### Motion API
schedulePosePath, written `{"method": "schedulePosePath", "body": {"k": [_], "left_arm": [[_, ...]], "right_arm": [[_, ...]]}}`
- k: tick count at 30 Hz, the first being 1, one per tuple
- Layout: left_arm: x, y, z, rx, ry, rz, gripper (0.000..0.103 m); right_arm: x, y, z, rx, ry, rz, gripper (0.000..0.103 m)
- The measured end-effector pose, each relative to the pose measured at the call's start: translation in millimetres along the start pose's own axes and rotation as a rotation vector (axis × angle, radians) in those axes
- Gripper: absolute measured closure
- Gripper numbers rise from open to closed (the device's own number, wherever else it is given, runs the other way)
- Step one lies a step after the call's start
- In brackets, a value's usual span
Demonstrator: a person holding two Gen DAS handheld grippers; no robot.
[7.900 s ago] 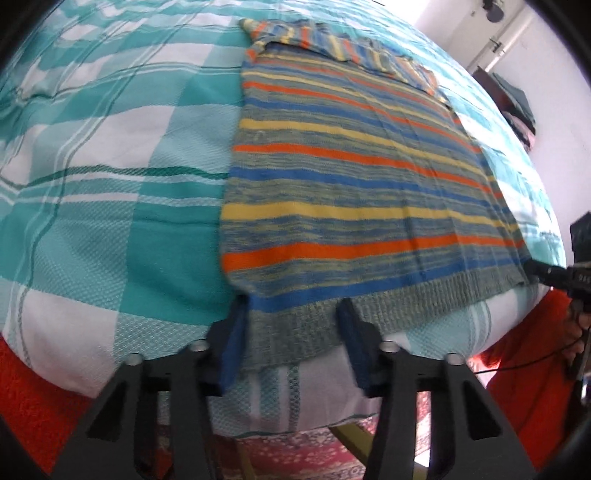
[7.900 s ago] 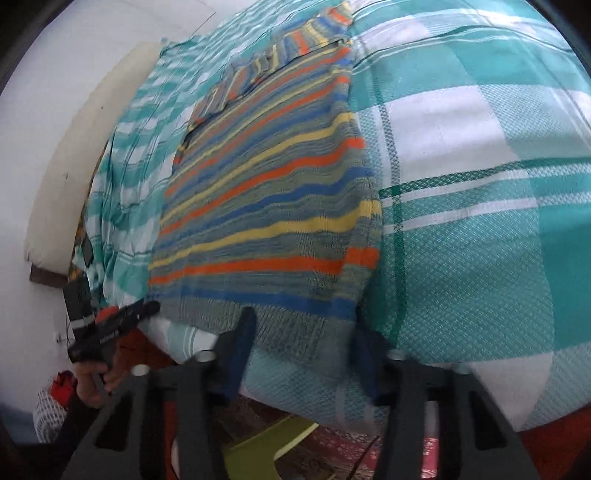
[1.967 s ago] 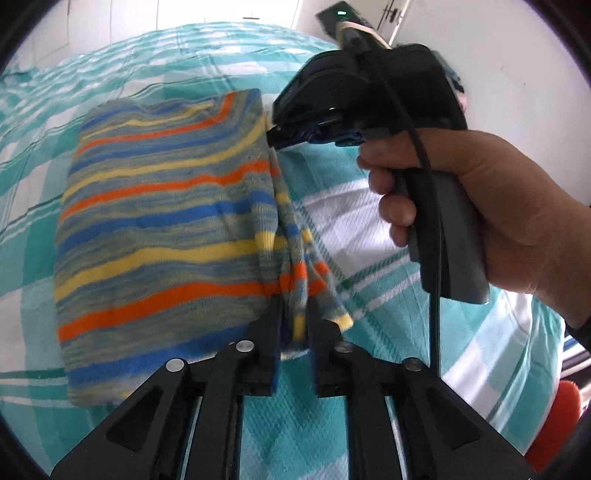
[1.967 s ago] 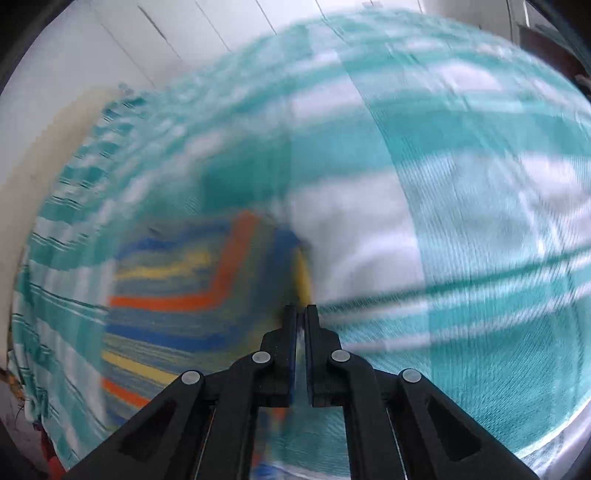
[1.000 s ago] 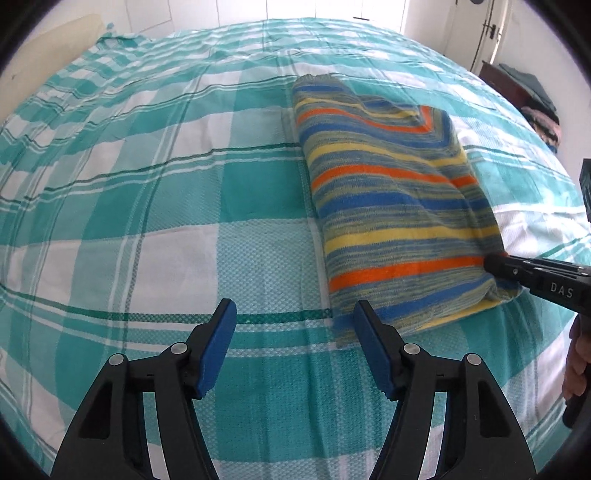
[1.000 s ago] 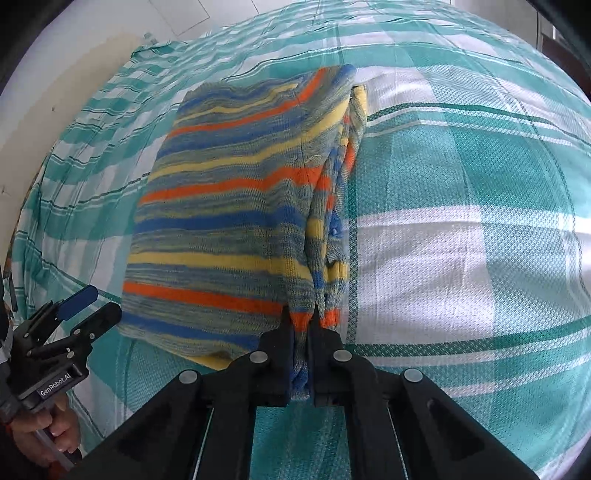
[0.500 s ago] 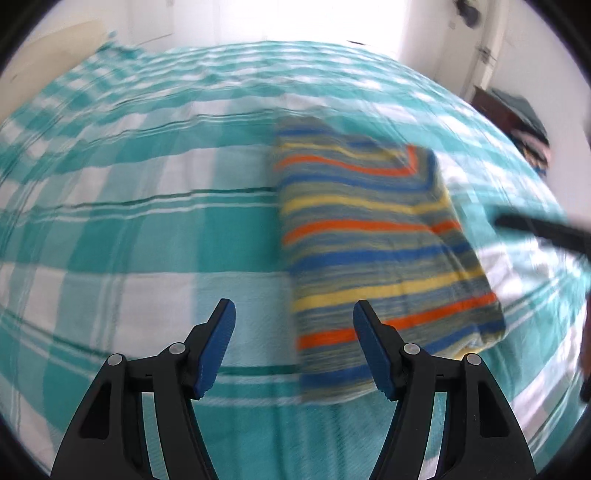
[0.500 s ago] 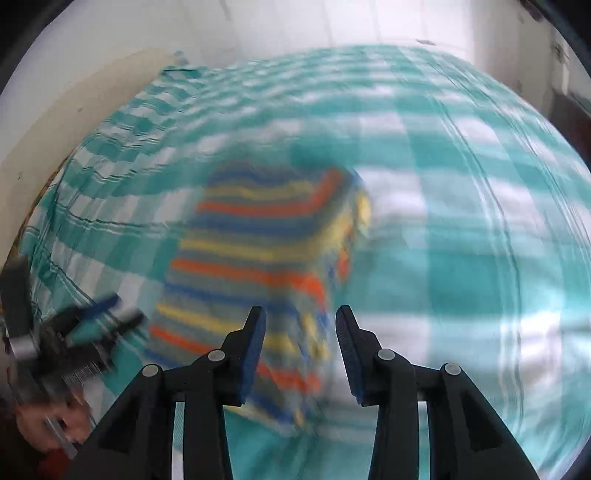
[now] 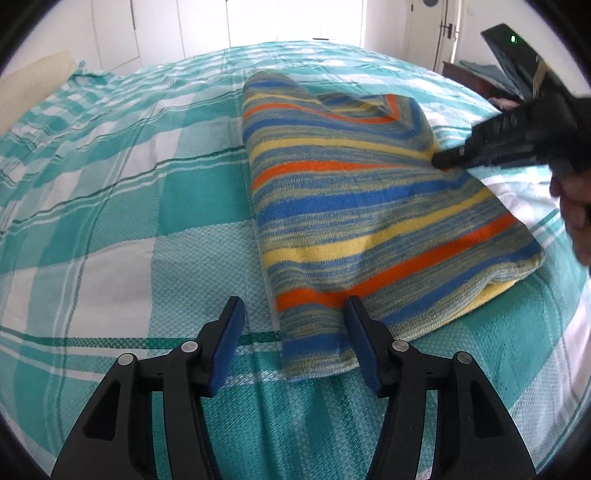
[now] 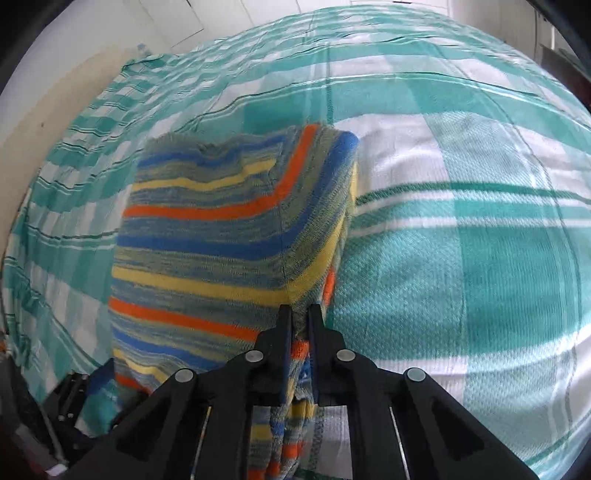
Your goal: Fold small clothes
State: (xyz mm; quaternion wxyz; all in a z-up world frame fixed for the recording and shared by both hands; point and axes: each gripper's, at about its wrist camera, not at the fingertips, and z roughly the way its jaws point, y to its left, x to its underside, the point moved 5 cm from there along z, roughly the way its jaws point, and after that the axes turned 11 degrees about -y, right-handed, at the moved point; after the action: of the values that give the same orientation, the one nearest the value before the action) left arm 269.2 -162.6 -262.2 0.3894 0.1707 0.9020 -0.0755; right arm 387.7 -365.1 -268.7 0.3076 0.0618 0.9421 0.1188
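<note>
A folded striped sweater (image 9: 351, 206) in blue, yellow, orange and grey lies on the teal checked bedspread (image 9: 147, 192). My left gripper (image 9: 293, 301) hovers low over the sweater's near left corner. That corner lies between its blue pads, and the jaws are closing without pressing on it. In the right wrist view my right gripper (image 10: 300, 314) is closing and pinches the folded right edge of the sweater (image 10: 221, 240). The left wrist view shows the right gripper (image 9: 441, 160) with its tip at that same edge.
A person's hand (image 9: 576, 221) holds the right gripper at the far right. White cupboard doors (image 9: 295, 18) stand behind the bed, and dark furniture (image 9: 476, 74) with clothes stands at the back right. Bedspread (image 10: 461, 258) stretches wide on both sides of the sweater.
My left gripper has sunk closer to the sweater's near corner and its jaws have narrowed. The right gripper, open above the sweater half a second ago, now grips its right edge.
</note>
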Motion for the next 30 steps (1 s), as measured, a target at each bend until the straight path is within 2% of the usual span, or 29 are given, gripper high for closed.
{"method": "schedulePosePath", "body": {"k": [2,5,8,10,11,12,13,14,15,17,19,21,24,25,27,28,29,30], "left_arm": [[0.0,0.6,0.7,0.005,0.000,-0.008,0.043],[1.2,-0.7,1.0,-0.001,-0.017,-0.004,0.042],[1.7,-1.7,0.0,-0.006,-0.024,0.000,0.042],[2.4,-1.7,-0.5,-0.002,-0.026,-0.007,0.041],[2.5,-1.3,-0.4,0.000,-0.026,-0.009,0.041],[2.6,-1.0,-0.3,0.005,-0.026,-0.015,0.041],[2.1,-0.2,0.2,0.009,-0.027,-0.019,0.041],[1.7,1.2,1.6,0.011,-0.026,-0.022,0.041],[2.0,1.3,1.5,0.012,-0.027,-0.023,0.041],[2.6,2.1,1.4,0.015,-0.031,-0.027,0.040],[2.9,3.1,1.8,0.019,-0.030,-0.033,0.040],[2.8,3.8,1.9,0.019,-0.030,-0.035,0.040],[3.0,2.8,1.7,0.015,-0.032,-0.030,0.040],[2.8,2.8,2.0,0.014,-0.031,-0.030,0.039],[2.7,3.7,2.1,0.024,-0.022,-0.040,0.039],[2.3,4.9,2.0,0.031,-0.017,-0.046,0.039],[1.8,6.9,1.9,0.046,-0.005,-0.058,0.038],[1.9,8.9,1.4,0.066,0.012,-0.063,0.037]], "right_arm": [[-16.4,-1.6,-9.0,-0.020,-0.024,0.016,0.081],[-50.1,4.2,-26.3,-0.032,-0.105,-0.019,0.081],[-82.9,25.7,-20.5,-0.118,-0.136,-0.066,0.081],[-94.5,40.3,0.9,-0.191,-0.113,-0.098,0.081],[-95.2,41.4,11.8,-0.179,-0.102,-0.112,0.081],[-93.6,36.0,24.6,-0.117,-0.092,-0.138,0.082],[-89.8,21.1,43.3,0.024,-0.071,-0.178,0.082],[-84.8,7.7,53.4,0.085,-0.056,-0.179,0.088],[-82.3,-3.9,58.1,0.090,-0.061,-0.142,0.103],[-81.2,-21.5,53.5,0.104,-0.094,-0.072,0.103],[-81.7,-23.4,41.2,0.176,-0.111,-0.090,0.103],[-81.5,-18.8,24.0,0.170,-0.128,-0.101,0.103],[-62.9,7.7,-16.0,-0.004,-0.141,-0.111,0.103],[-44.6,27.1,-30.3,-0.114,-0.118,-0.127,0.102],[-7.9,50.3,-48.3,-0.249,-0.057,-0.164,0.102],[22.4,63.0,-54.1,-0.287,-0.006,-0.210,0.102],[43.8,64.9,-55.1,-0.262,0.021,-0.249,0.102],[70.2,59.3,-52.5,-0.196,0.055,-0.287,0.102]]}}
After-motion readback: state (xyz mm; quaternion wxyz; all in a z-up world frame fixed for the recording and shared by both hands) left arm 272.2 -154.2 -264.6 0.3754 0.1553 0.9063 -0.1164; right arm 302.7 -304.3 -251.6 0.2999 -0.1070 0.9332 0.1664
